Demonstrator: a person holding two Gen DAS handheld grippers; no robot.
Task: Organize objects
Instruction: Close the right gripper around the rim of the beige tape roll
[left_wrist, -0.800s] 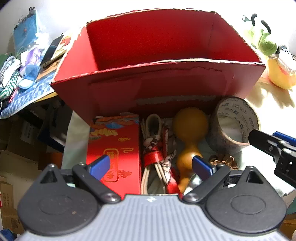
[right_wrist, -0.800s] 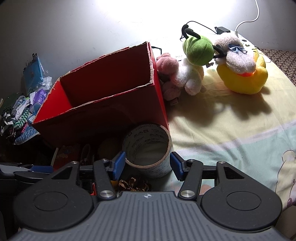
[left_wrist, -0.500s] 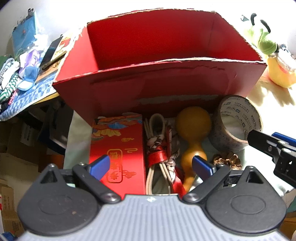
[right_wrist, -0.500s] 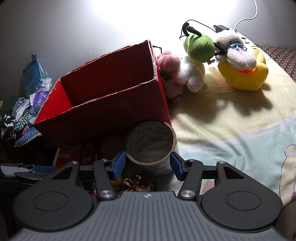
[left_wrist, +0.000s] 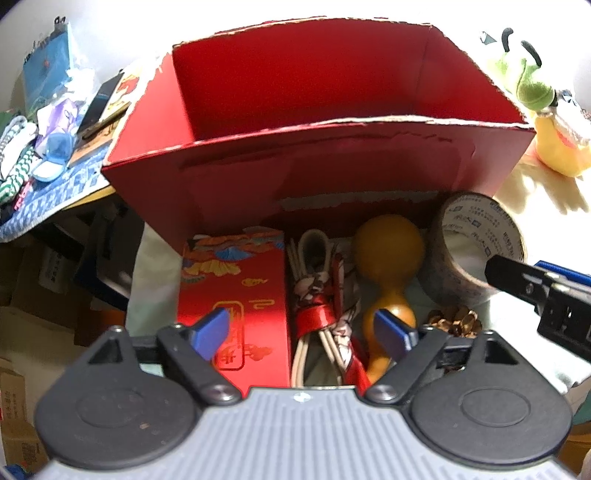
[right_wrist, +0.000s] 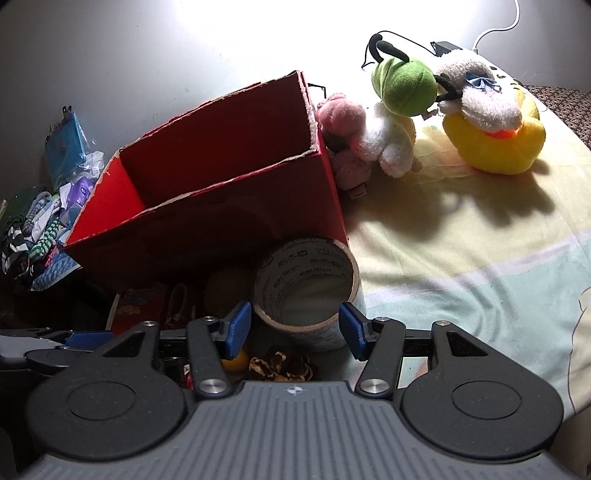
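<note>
Your left gripper (left_wrist: 301, 334) hangs with its fingers spread wide and nothing between them, above a row of small things lying on the bed sheet (right_wrist: 461, 258) in front of the red cardboard box (left_wrist: 332, 129). The box stands open at the top and shows bare red walls inside. Below its near wall, from left to right in your left wrist view, lie a red packet with gold print (left_wrist: 236, 295), a bundle of cord tied with red ribbon (left_wrist: 317, 295), a tan wooden gourd (left_wrist: 388, 258) and a roll of printed tape (left_wrist: 476, 243). The gourd's bulb end lies up against the box, and its narrow neck runs down past your left gripper's right fingertip (left_wrist: 393, 334).

Your right gripper (right_wrist: 295, 328) also has its fingers well apart, one on each side of the tape roll (right_wrist: 306, 291), but neither blue pad seems to touch it; the angle is poor, so I can't be sure. The roll stands on end just beside the box's right corner. A small brown cluster (right_wrist: 282, 365), possibly a dried flower or pine cone, lies just below the roll. Plush toys sit further back on the bed: a green one (right_wrist: 404, 86), a yellow duck (right_wrist: 495, 144) and a pink one (right_wrist: 341, 116).
</note>
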